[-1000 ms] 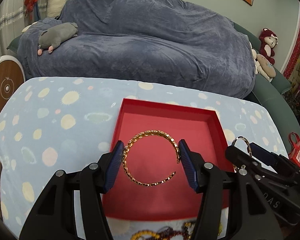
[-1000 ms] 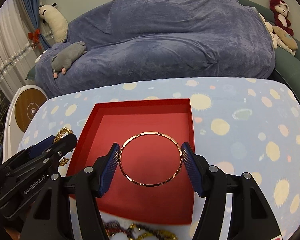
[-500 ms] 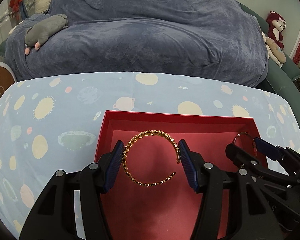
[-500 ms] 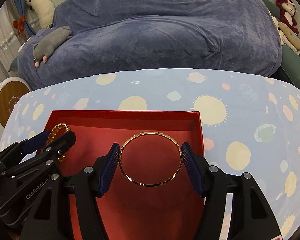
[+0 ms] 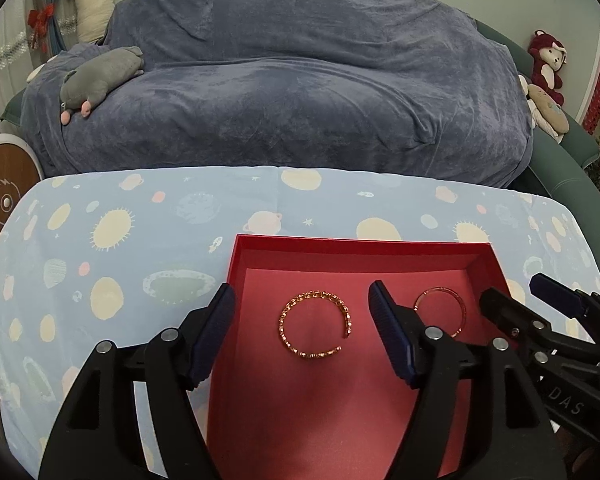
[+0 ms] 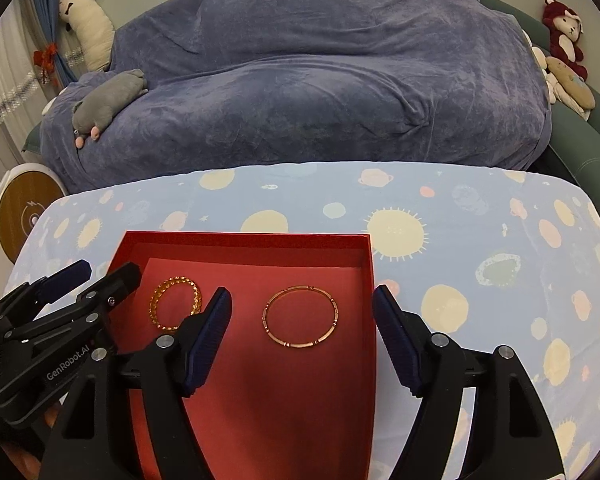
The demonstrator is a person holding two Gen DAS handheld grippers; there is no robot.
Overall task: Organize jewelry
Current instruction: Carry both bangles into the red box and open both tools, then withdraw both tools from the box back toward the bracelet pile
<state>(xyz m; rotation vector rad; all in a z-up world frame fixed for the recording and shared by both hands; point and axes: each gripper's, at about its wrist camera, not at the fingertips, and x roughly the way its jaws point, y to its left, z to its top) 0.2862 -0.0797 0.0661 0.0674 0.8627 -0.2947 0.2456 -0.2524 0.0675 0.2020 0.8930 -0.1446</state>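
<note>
Both bangles, pinched between my pads a second ago, now lie loose on the floor of the red box (image 5: 356,250), which sits on the spotted blue tablecloth (image 5: 100,240). My left gripper (image 5: 302,318) is opening wide around the gold chain bangle (image 5: 315,324) toward the box's left wall, untouched. My right gripper (image 6: 302,322) is opening likewise around the thin plain bangle (image 6: 300,316) near the right wall.
</note>
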